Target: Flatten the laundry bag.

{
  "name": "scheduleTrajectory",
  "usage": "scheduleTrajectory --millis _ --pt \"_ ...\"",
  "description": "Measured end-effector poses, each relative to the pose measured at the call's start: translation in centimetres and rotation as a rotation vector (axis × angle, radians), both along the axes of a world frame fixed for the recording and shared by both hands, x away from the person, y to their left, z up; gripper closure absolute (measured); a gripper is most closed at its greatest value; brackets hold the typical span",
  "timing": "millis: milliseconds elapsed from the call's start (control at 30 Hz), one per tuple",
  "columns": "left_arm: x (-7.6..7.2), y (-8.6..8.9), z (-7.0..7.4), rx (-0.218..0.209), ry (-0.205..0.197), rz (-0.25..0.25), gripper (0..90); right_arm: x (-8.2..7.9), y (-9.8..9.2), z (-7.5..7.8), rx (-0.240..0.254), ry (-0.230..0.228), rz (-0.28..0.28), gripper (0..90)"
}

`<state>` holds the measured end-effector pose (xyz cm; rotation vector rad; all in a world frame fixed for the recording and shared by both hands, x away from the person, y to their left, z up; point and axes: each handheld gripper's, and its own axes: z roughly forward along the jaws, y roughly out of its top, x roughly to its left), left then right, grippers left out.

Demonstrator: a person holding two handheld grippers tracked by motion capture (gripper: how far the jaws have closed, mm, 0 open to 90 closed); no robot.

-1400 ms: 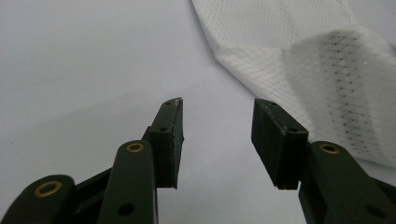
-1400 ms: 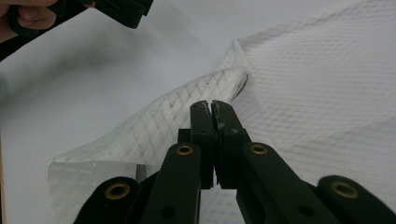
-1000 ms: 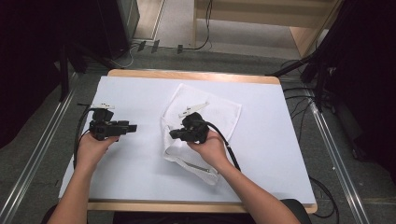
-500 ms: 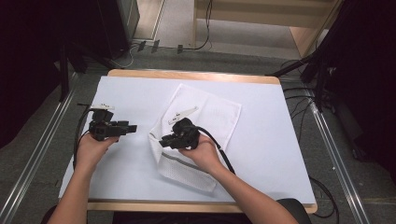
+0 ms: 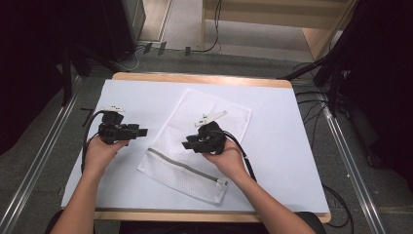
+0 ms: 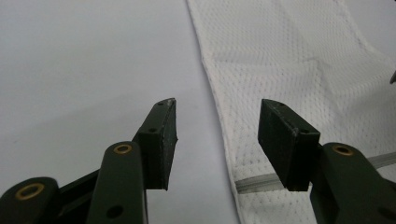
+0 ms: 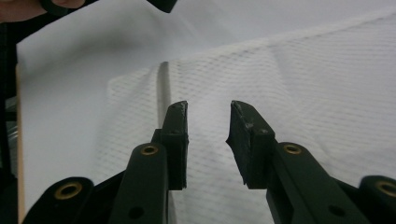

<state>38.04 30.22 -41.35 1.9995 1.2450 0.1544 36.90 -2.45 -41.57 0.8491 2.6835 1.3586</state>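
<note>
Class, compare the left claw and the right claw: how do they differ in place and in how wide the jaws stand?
The left claw is over bare tabletop beside the mesh bag; the right claw is over the bag itself. The left claw's jaws stand wide apart; the right claw's gap is narrower, its jaws having just been opening, with nothing between them. Shared: both are black, hand-held, open and grip nothing.
</note>
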Motion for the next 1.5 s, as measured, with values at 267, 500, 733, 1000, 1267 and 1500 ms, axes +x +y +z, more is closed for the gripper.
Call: scheduleTrajectory --millis 267,500,733,1000,1267,1500 --pt "1.3 -1.9 -0.1 0.014 0.005 -0.057 48.2 -0.1 -4.0 -0.4 -0.013 -0.01 -0.097 68.7" --pt "2.4 -3.4 -0.5 0.023 0.019 -0.088 48.3 -0.5 -6.9 -1.0 -0.022 -0.011 -0.178 66.7" --pt "3.6 -4.7 -1.3 0.046 0.038 -0.114 48.9 -0.5 -9.9 -1.8 -0.033 -0.015 -0.269 66.6" --pt "4.9 -5.0 -2.5 0.05 0.044 -0.115 49.4 0.3 -12.2 -3.2 -0.049 0.001 -0.352 61.1" --pt "5.3 -5.2 -3.5 0.077 0.067 -0.115 49.2 1.2 -12.9 -4.8 -0.105 0.019 -0.413 54.0" --pt "5.2 -5.7 -3.7 0.088 0.067 -0.132 51.6 1.4 -12.9 -5.5 -0.149 0.033 -0.432 51.7"
